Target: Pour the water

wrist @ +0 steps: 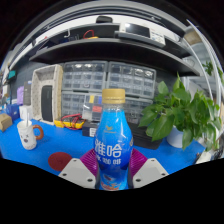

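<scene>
A blue plastic bottle point(112, 143) with a yellow cap and white lettering stands upright between my fingers. My gripper point(112, 170) is shut on the bottle, with both magenta pads point(88, 163) pressing its lower sides. A white mug point(27, 133) with a handle sits on the blue tabletop point(60, 150) well to the left, beyond the fingers. The bottle's base is hidden below the fingers.
A potted green plant point(178, 112) stands at the right. A dark red round thing point(59, 159) lies just left of the left finger. Small yellow and red items point(70, 124) sit further back, with shelves and drawer boxes point(110, 78) behind.
</scene>
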